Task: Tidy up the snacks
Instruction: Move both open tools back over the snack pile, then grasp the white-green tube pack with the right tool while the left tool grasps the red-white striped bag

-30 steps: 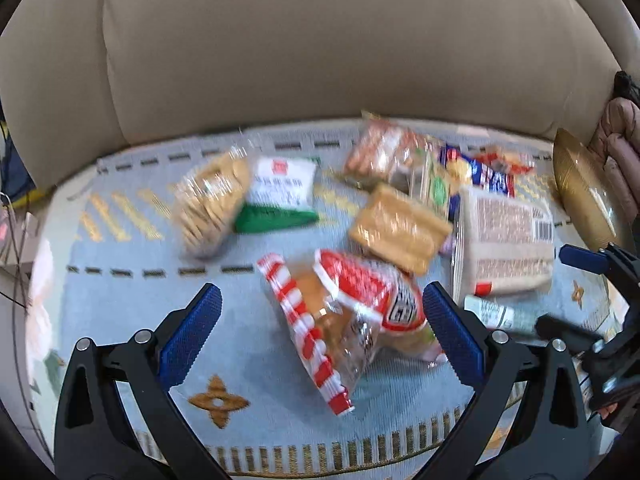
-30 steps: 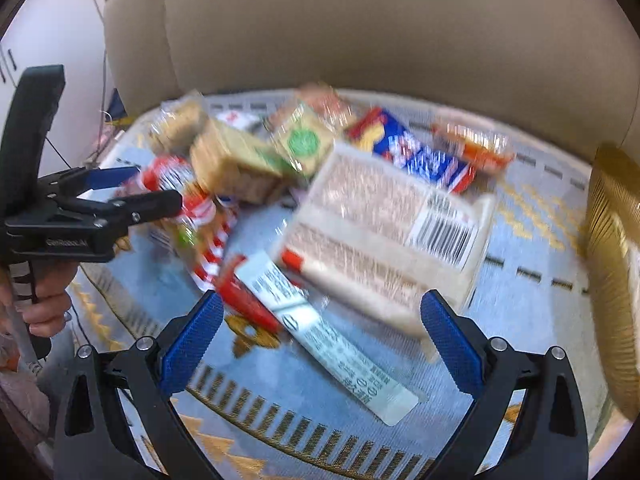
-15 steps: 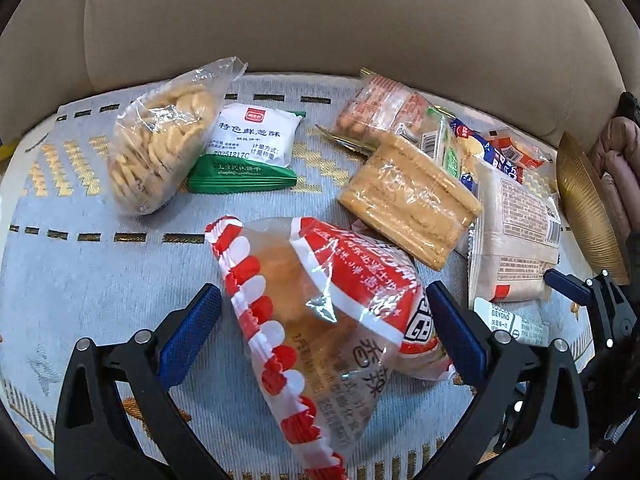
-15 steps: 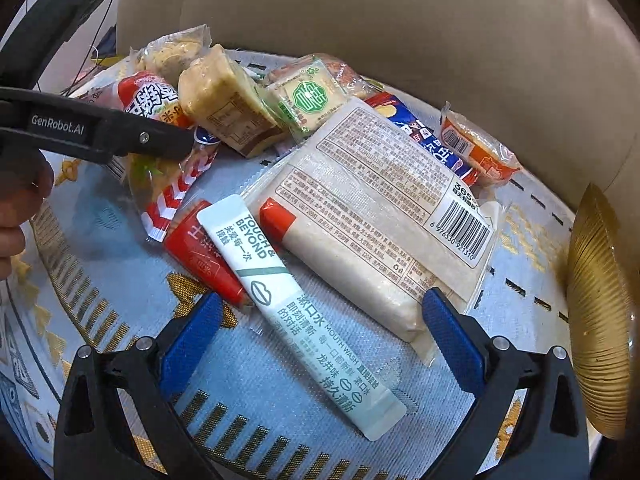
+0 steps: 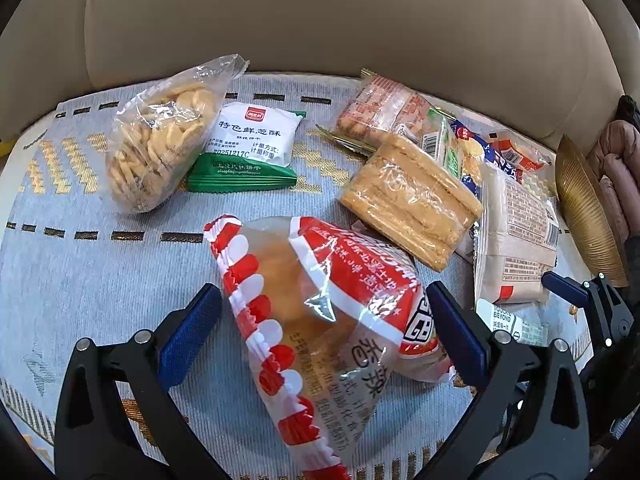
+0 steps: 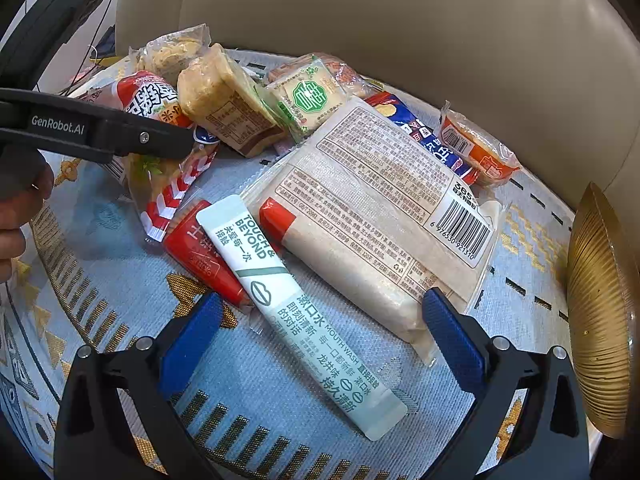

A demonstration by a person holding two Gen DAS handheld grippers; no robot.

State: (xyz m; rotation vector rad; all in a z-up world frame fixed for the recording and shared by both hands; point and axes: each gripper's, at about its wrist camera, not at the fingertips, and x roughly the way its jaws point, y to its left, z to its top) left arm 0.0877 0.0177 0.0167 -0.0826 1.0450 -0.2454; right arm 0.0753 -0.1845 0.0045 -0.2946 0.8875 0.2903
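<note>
Red-and-white crinkly snack bag (image 5: 320, 320) now fills the gap between my left hand-held gripper (image 5: 320, 332) pads; a second ago it sat further ahead, so I've closed in on it. Jaws wide open, one on each side of the bag, not pinching yet. My read: squeeze is next.

Right hand-held gripper (image 6: 320, 332) also open, holding nothing, now lower over the mint mouthwash sachet (image 6: 296, 304), which overlaps a red sachet (image 6: 196, 252) and lies just beside the big beige pack (image 6: 384, 216).

Snacks are piled toward the cushion's right and back. Biscuit brick (image 5: 412, 200) touches the bag's far end, so lifting may drag it. Clear bag of round crackers (image 5: 160, 140) and green-white packet (image 5: 248, 148) sit apart at the back left. Bare blue woven mat (image 5: 80, 280) at front left is the open room. Gold dish (image 6: 600, 320) guards the right edge; sofa back closes the rear.
</note>
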